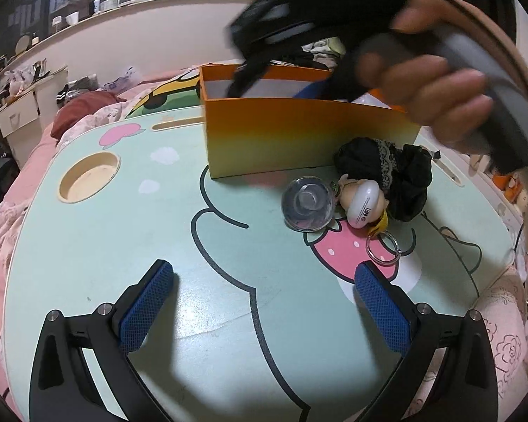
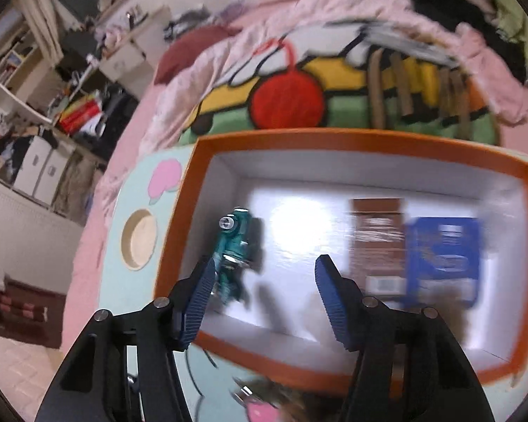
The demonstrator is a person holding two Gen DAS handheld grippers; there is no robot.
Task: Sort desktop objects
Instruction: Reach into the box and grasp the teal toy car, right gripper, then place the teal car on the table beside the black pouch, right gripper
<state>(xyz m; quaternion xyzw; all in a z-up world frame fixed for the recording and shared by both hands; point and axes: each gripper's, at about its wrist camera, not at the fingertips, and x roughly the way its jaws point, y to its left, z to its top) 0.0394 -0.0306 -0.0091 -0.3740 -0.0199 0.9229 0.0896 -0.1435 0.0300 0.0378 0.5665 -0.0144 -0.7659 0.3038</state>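
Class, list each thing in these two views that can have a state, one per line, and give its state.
Left tool: open, empty, over the table.
Right tool: open, empty, above the box.
Box: open-topped, holding toy car and two packets.
Clear ball: on table, outside box.
Doll: lying on table.

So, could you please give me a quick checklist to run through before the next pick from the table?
1. Right gripper empty and open: ok, nothing between its fingers.
2. Toy car inside the box: ok, it lies at the left end.
3. Left gripper open and free: ok, it is above the bare table.
4. Items left to sort: not ok, the clear dome, the doll keychain and the black cloth are on the table.
5. Room in the box: ok, the middle of the floor is bare.
6. Right gripper clear of the box: cannot tell, the views are blurred.
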